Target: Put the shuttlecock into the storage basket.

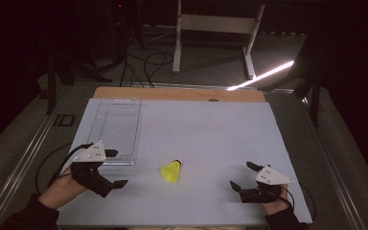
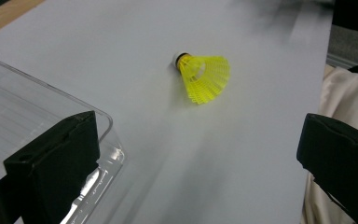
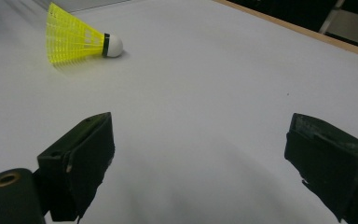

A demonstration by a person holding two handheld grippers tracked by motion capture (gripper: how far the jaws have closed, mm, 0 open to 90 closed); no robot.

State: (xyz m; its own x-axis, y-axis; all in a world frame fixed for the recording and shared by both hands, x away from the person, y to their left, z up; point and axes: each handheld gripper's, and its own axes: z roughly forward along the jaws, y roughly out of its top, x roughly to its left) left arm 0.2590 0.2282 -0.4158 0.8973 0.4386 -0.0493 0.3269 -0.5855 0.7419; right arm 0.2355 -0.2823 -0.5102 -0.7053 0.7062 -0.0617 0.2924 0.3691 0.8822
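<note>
The table [image 1: 211, 129] carries a pale grey-blue top surface, with a strip of bare wood exposed along its far edge. Beyond that edge, a white metal frame [image 1: 215, 28] stands on the dark floor, and black cables [image 1: 143, 64] lie looped on the floor near it.

A clear plastic tray [image 1: 115, 129] lies flat on the far-left part of the table. It is rectangular, with its long side running away from the person. In the left gripper view, the tray's rounded near corner [image 2: 107, 140] sits directly behind the gripper's left-hand jaw.

The left gripper [image 1: 115, 167] is held low over the near-left part of the table, just beside the tray's near edge. Its jaws stand wide apart, with nothing between them. A grey three-cornered plate sits on top of it.

The right gripper [image 1: 242, 176] is held over the near-right part of the table, well apart from the left one. Its jaws are likewise spread wide and grip nothing.

A yellow shuttlecock [image 1: 171, 171] lies on its side on the bare table surface between the two grippers, touching neither. Its white cork tip points toward the far edge of the table, and its skirt opens toward the person.
</note>
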